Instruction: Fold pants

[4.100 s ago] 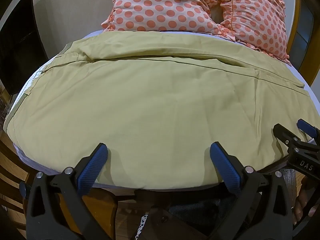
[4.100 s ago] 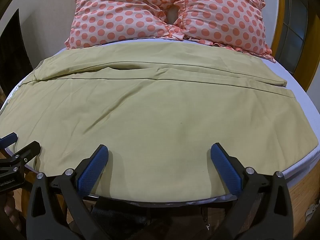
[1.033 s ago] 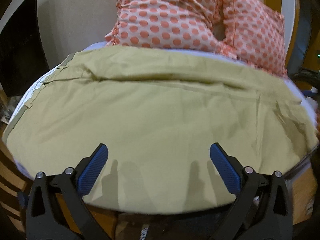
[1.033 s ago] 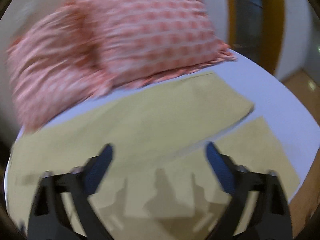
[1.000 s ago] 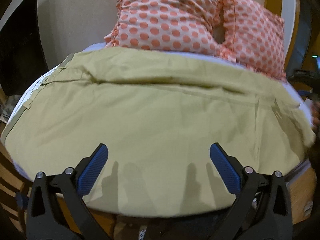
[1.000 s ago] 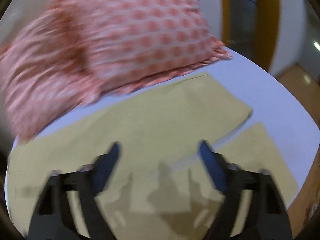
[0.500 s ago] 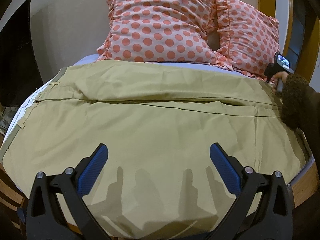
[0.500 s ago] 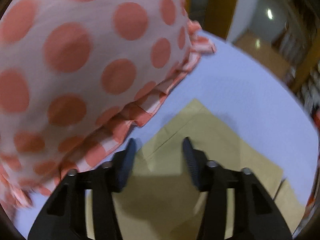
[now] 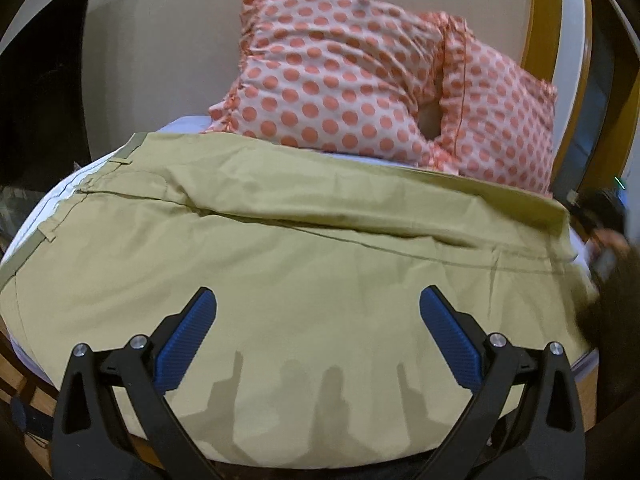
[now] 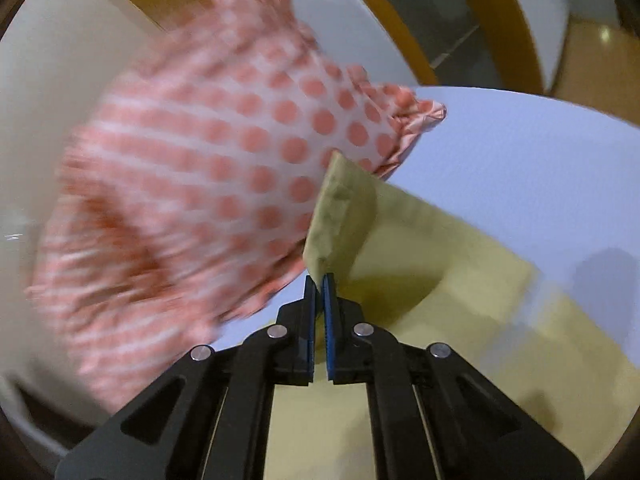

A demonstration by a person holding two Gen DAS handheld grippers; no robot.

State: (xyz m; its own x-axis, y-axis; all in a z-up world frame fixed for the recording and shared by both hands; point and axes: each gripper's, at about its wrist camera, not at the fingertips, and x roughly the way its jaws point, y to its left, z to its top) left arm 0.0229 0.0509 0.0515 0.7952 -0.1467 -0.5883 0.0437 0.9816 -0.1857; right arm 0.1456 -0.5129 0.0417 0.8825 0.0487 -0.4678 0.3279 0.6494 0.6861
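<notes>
- Pants (image 9: 304, 264): khaki, spread flat across the bed (image 10: 520, 152), covering most of it; waistband end at the left of the left view, a long seam fold running across the middle.
- Left tool (image 9: 318, 334): jaws wide apart, holding nothing, hovering over the near edge of the pants; its shadow falls on the cloth.
- Right tool (image 10: 319, 284): jaws together, clamped on a corner of the pants; the corner (image 10: 340, 216) stands up, lifted off the sheet, rest of the leg lies flat behind it.
- Right tool also shows blurred at the far right edge of the left view (image 9: 600, 216), at the far leg end.
- Pillows (image 9: 360, 76): two, pink with orange dots, at the head of the bed, beyond the pants; nearest one just beside the lifted corner in the right view, blurred.
- White sheet bare to the right of the pants.
</notes>
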